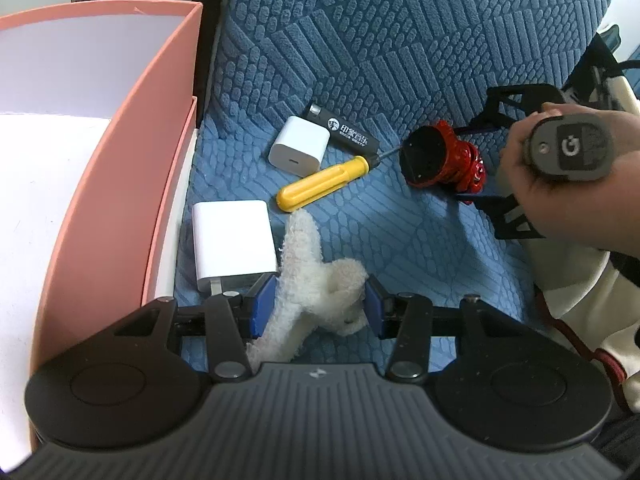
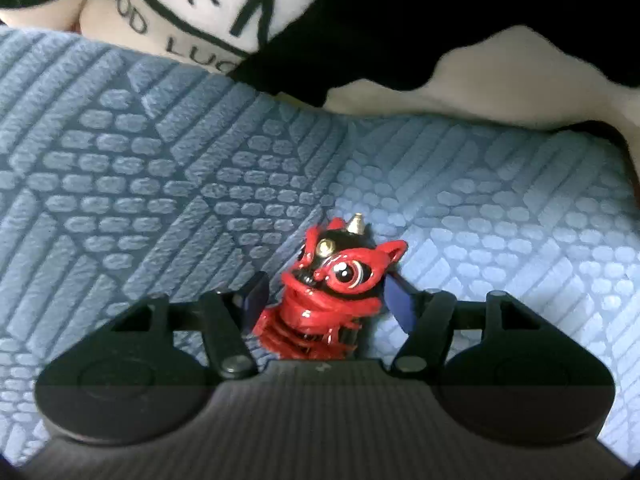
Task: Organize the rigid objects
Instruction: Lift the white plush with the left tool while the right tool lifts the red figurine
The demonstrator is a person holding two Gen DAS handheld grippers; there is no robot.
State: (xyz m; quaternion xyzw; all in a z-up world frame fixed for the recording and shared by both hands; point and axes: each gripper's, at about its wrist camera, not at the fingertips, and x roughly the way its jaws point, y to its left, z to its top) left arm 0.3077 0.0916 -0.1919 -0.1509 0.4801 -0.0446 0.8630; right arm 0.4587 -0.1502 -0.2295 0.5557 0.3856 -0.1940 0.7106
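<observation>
In the left wrist view my left gripper (image 1: 318, 306) is shut on a white fluffy plush toy (image 1: 316, 276), its blue pads pressing both sides. A red and black lion figurine (image 2: 336, 280) lies on the blue cushion between the spread jaws of my right gripper (image 2: 328, 296), which is open; small gaps show at both pads. The left wrist view also shows that figurine (image 1: 440, 156) at the right, with a hand (image 1: 560, 192) holding the right gripper (image 1: 468, 152) over it. A yellow-handled screwdriver (image 1: 324, 184), a black stick with white print (image 1: 346, 132), a small white charger (image 1: 300, 146) and a larger white adapter (image 1: 232, 244) lie on the cushion.
A pink open box (image 1: 132, 152) with a white inside stands at the left, against the blue textured sofa cover (image 1: 400, 40). A white cushion with black lettering (image 2: 192, 8) and dark fabric (image 2: 480, 20) lie beyond the figurine. Cream fabric with a red cord (image 1: 592, 312) sits at the right.
</observation>
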